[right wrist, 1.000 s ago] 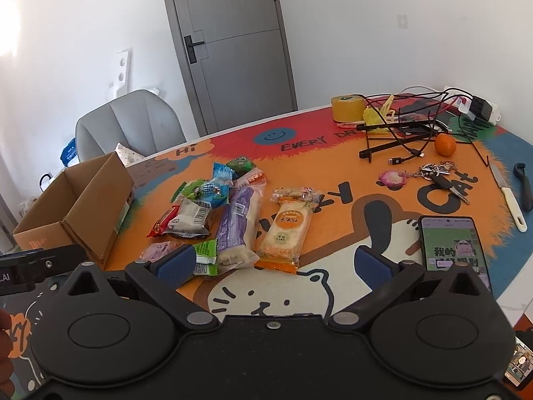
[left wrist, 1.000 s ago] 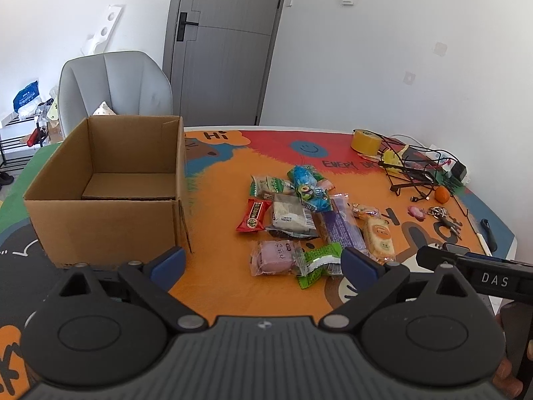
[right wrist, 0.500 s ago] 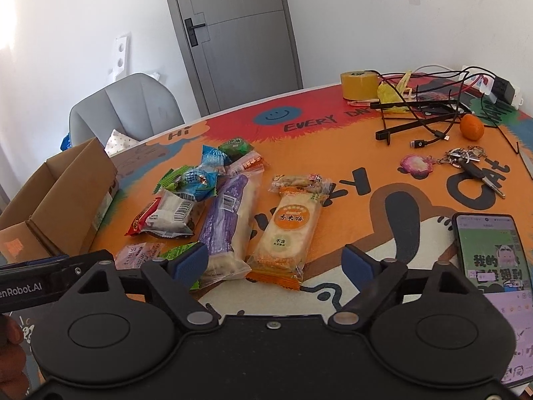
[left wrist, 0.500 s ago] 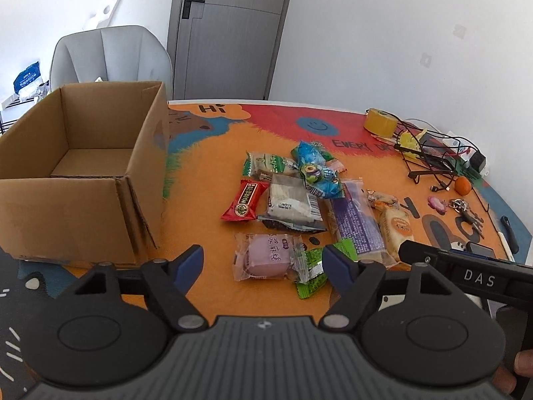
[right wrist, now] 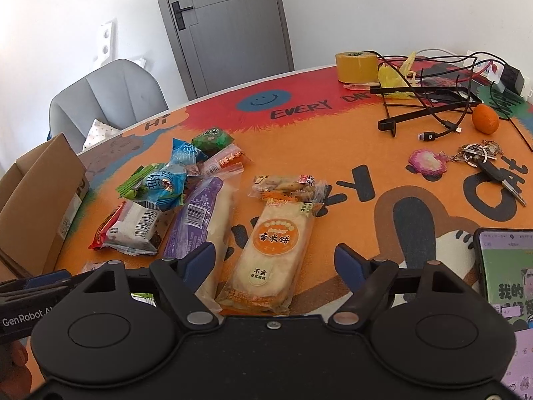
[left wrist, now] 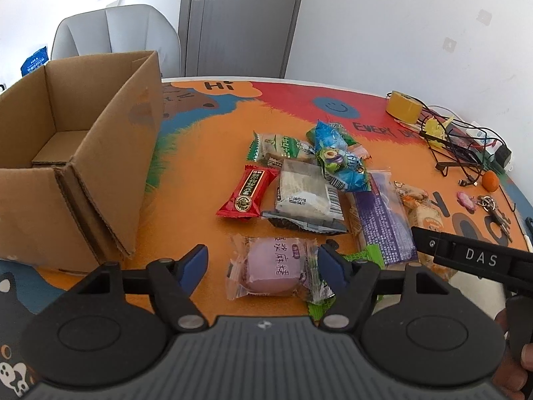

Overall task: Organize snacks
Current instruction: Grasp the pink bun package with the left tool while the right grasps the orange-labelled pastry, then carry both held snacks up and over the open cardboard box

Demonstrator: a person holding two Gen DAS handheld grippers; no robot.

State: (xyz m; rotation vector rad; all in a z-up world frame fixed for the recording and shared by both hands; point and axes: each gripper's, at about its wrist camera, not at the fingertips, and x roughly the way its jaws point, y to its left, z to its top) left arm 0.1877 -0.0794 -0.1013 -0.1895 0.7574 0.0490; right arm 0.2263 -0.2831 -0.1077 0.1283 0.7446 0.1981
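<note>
Both grippers have dropped closer to the snack pile, and their jaws have just been closing partway. Left gripper [left wrist: 261, 263] brackets the purple mochi pack [left wrist: 271, 268], pads not touching it. Right gripper [right wrist: 274, 263] is half-open over the orange rice-cake pack [right wrist: 271, 251], also no contact. Cardboard box [left wrist: 76, 166] sits empty at 10 o'clock of the pile on the table mat [left wrist: 206, 166]. Likely two pickups starting; nothing boxed yet.
</note>
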